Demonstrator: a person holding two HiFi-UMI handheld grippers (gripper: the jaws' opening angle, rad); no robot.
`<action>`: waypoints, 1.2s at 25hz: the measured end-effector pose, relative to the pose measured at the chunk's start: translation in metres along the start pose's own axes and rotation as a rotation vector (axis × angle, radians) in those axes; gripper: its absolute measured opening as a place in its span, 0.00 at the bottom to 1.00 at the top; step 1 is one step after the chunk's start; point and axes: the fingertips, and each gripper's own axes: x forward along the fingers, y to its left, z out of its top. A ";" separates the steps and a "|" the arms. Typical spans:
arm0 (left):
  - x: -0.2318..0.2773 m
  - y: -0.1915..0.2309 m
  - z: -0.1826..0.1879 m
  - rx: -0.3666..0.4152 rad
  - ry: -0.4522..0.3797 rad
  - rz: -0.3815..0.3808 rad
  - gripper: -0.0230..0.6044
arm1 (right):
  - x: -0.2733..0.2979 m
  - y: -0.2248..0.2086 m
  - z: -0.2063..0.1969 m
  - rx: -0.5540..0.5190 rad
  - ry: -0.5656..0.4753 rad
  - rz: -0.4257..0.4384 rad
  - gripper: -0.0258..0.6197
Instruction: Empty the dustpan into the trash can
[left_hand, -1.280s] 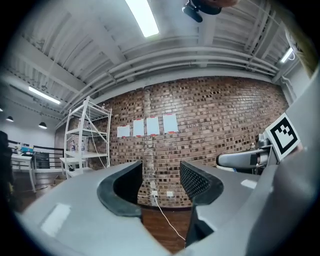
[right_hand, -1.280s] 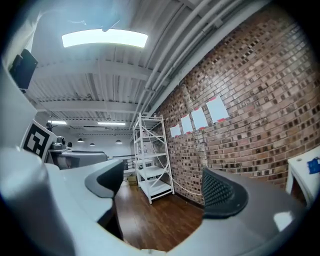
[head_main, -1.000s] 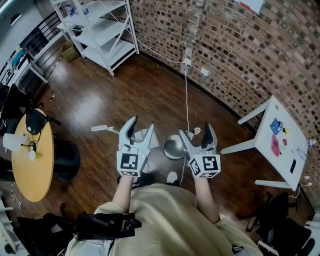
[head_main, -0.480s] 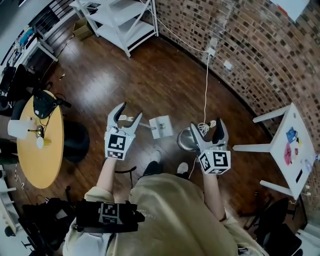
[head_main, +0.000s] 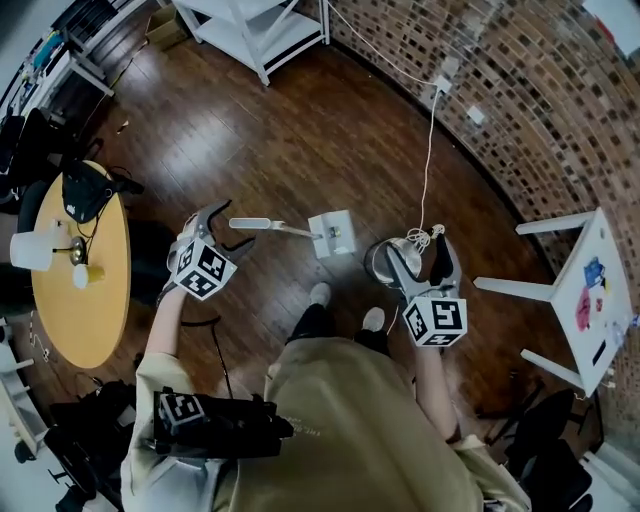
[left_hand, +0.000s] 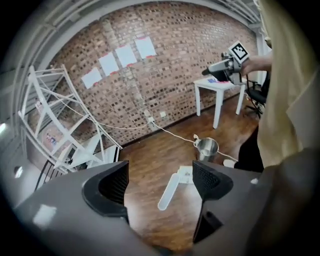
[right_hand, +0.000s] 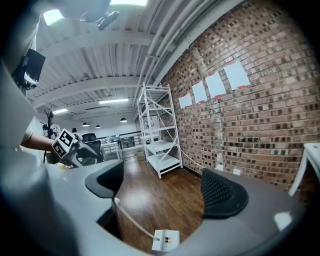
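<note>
The left gripper (head_main: 222, 228) points down at the floor. Its jaws have just been opening and stand apart with nothing clamped; in the left gripper view the handle (left_hand: 169, 190) of the dustpan (head_main: 333, 234) shows in the gap between them but lies further off, not touched. The right gripper (head_main: 417, 255) also has its jaws spread and empty, and hangs over the trash can (left_hand: 206, 149), a small metal pail just right of the dustpan.

The step in hand looks like reaching for the handle, so the task is barely begun: the dustpan lies flat on the floor, just ahead of the person's feet. To do it well, the left gripper should probably come down with one jaw on each side of the long white handle, near its free end, and close squarely so the pan cannot swing. The pan is best lifted level, since a tilt toward its open lip would likely spill whatever it holds; what that is cannot be made out. The pail is narrow, so the lip should probably be right over the rim before tipping.

The floor (head_main: 300, 130) is dark polished wood. A white cable (head_main: 432, 150) runs across it to a tangle beside the pail and could snag. Further out stand a round yellow table (head_main: 85, 300), a white side table (head_main: 590, 290), a white shelf rack (head_main: 260, 30) and a brick wall (head_main: 540, 90).
</note>
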 end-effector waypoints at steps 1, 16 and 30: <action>0.004 -0.002 -0.009 0.037 0.027 -0.042 0.66 | 0.003 0.003 -0.006 0.009 0.016 0.001 0.78; 0.129 -0.036 -0.106 0.284 0.258 -0.422 0.86 | 0.037 0.025 -0.038 0.026 0.116 -0.003 0.78; 0.202 -0.066 -0.137 0.304 0.315 -0.446 0.42 | 0.026 0.025 -0.057 0.070 0.185 0.009 0.68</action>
